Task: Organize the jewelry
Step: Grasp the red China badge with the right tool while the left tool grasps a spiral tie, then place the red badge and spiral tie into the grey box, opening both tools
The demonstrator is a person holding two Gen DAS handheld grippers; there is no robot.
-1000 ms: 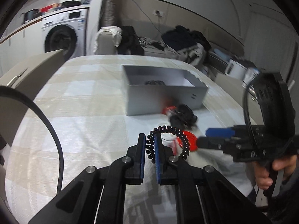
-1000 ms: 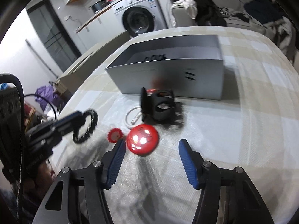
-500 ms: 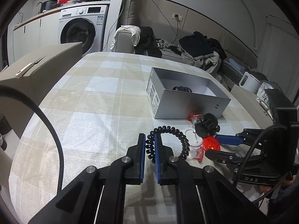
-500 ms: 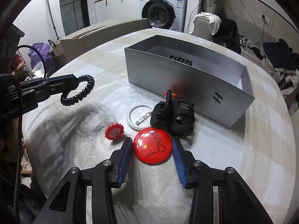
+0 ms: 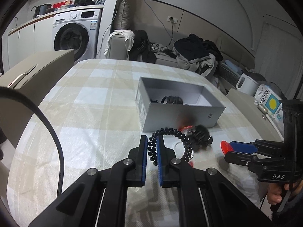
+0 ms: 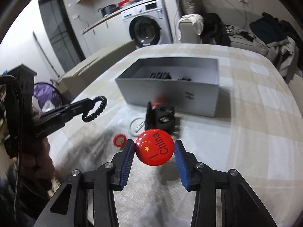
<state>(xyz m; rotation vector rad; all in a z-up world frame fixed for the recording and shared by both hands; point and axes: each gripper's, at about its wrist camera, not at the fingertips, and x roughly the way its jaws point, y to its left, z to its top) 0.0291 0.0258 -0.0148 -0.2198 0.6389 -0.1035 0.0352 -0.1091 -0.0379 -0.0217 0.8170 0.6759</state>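
Right gripper [image 6: 155, 152] pinches the red "China" badge [image 6: 154, 147] by its rim, lifted clear of the tablecloth. At ten o'clock, left gripper [image 5: 151, 147] clamps the black coil bracelet [image 5: 170, 140]. Beyond, at twelve, the grey box [image 6: 170, 92] waits, likely their destination.

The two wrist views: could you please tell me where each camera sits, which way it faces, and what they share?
Left wrist view: sits behind the left gripper, facing along the table toward the grey box; it is shut on a black coil bracelet.
Right wrist view: sits behind the right gripper, facing the same box; its fingers grip a red badge.
Shared: box, table, washing machine, and each view shows the other gripper.
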